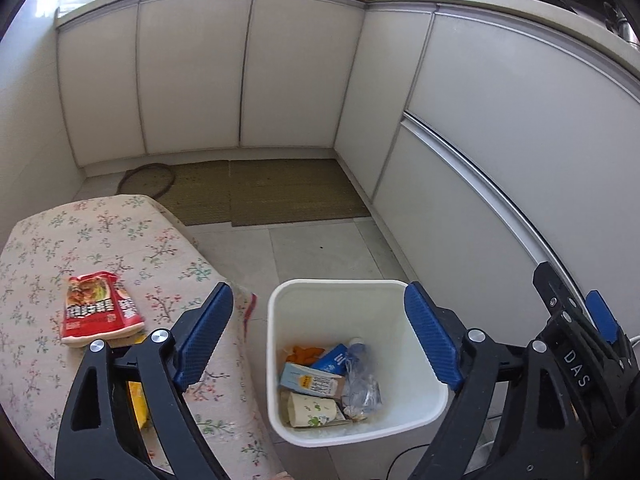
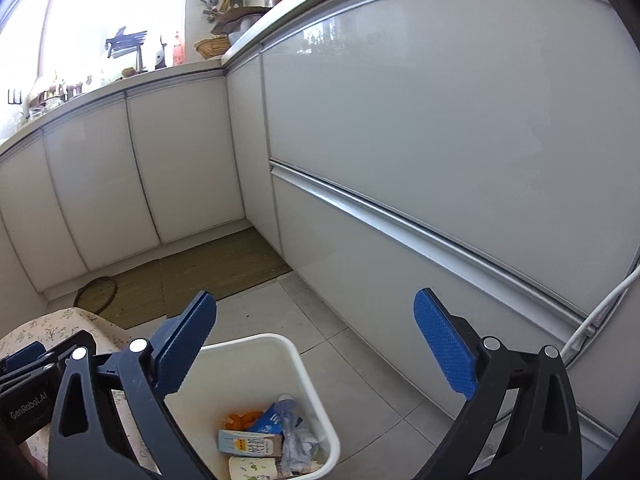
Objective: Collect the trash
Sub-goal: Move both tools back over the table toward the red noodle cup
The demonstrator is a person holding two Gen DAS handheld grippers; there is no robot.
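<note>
A white bin (image 1: 280,312) stands on the tiled floor beside a table with a floral cloth (image 1: 36,248). Inside it lie a milk carton (image 1: 312,385), a crushed clear bottle (image 1: 360,384), a paper cup (image 1: 314,410) and an orange scrap (image 1: 306,353). My left gripper (image 1: 318,334) hangs open above the bin, nothing between its blue pads. A red snack packet (image 1: 98,306) lies on the cloth left of it, with a yellow wrapper (image 1: 138,402) partly hidden behind the left finger. My right gripper (image 2: 316,346) is open and empty above the bin (image 2: 308,380) too. The right gripper's body shows at the right edge of the left wrist view.
White kitchen cabinets (image 1: 192,72) wrap around the corner, close on the right (image 2: 440,140). Woven mats (image 1: 260,192) and a dark ring (image 1: 146,182) lie on the floor by the cabinets. A white cable (image 2: 596,312) hangs at the right.
</note>
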